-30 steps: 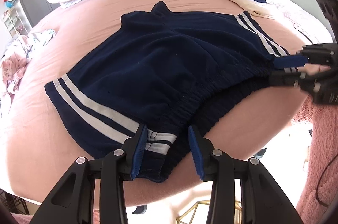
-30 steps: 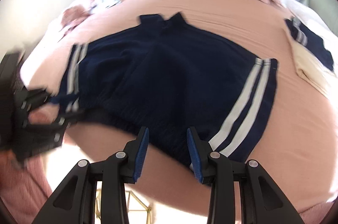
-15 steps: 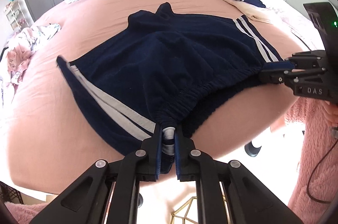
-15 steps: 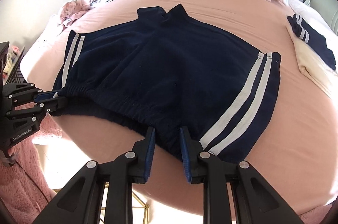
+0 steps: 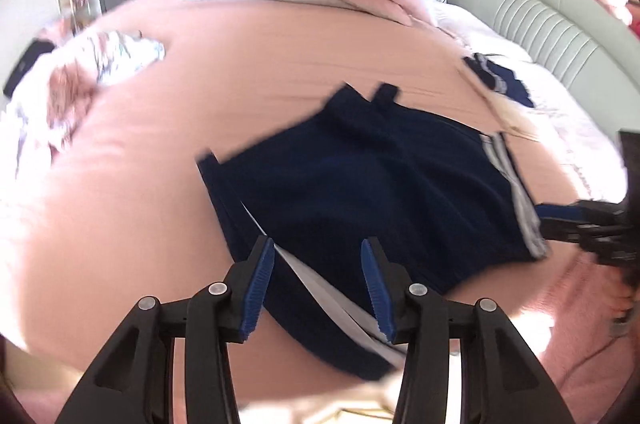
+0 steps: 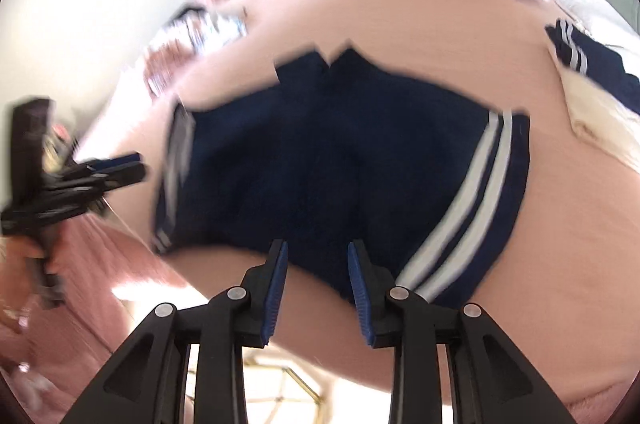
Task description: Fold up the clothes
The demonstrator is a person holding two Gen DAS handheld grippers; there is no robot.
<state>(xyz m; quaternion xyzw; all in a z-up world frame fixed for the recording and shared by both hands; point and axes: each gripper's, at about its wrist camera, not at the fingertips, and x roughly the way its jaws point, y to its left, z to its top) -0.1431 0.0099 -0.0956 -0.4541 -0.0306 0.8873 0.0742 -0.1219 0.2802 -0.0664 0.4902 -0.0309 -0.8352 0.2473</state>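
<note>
left wrist view: navy shorts (image 5: 384, 192) lying on the pink bed (image 5: 140, 192).
left gripper (image 5: 318, 284) and right gripper (image 6: 318, 288) both have fingers spreading, pads clear of the cloth, the white-striped waistband edge showing between them.

The shorts (image 5: 372, 192) lie on the bed (image 5: 132, 208), folded clothes (image 5: 496, 84) behind to the right.
</note>
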